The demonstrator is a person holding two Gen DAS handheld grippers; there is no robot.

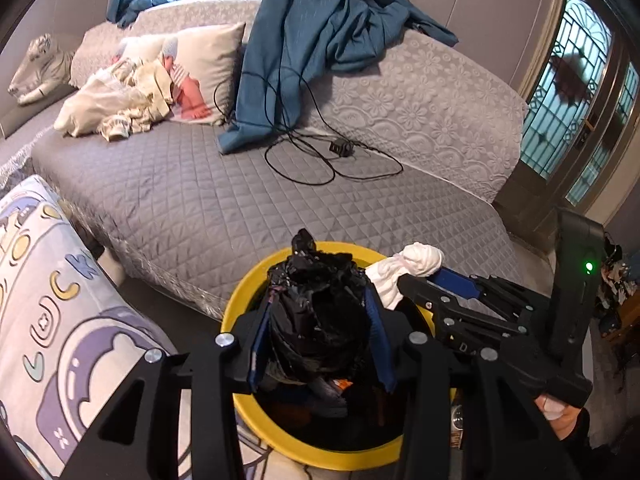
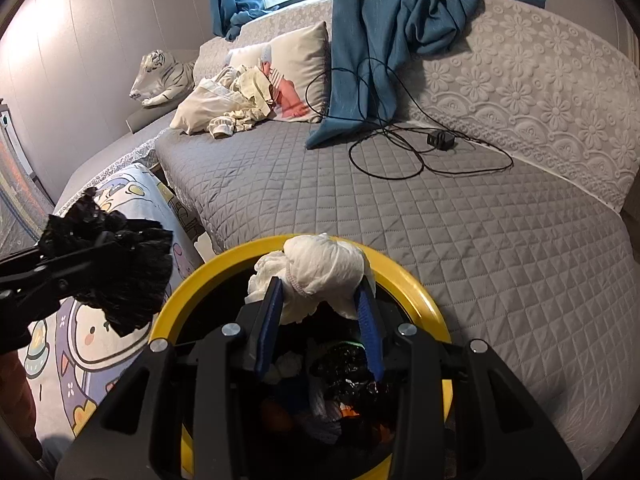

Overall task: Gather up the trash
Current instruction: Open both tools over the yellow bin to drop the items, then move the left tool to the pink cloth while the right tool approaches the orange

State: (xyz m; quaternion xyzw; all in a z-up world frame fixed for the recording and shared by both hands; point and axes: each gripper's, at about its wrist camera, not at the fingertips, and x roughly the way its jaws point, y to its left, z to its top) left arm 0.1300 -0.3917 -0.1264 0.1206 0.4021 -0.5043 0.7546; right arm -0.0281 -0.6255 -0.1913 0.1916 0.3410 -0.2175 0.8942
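Note:
A yellow-rimmed bin (image 1: 236, 300) stands on the floor in front of the grey sofa, with dark trash inside; it also shows in the right wrist view (image 2: 420, 284). My left gripper (image 1: 318, 308) is shut on a crumpled black plastic bag (image 1: 320, 304) and holds it over the bin. In the right wrist view the black bag (image 2: 116, 264) hangs left of the bin. My right gripper (image 2: 320, 292) is shut on a crumpled white wad (image 2: 320, 268) above the bin's far rim. The white wad (image 1: 408, 268) shows at the right in the left wrist view.
The grey quilted sofa (image 2: 440, 220) carries a black cable with a charger (image 2: 440, 138), a blue curtain (image 2: 376, 40), a pillow and a heap of pale clothes (image 2: 224, 108). A cartoon-print cushion (image 1: 52, 300) lies left of the bin. A toy tiger (image 2: 160, 76) lies at the back left.

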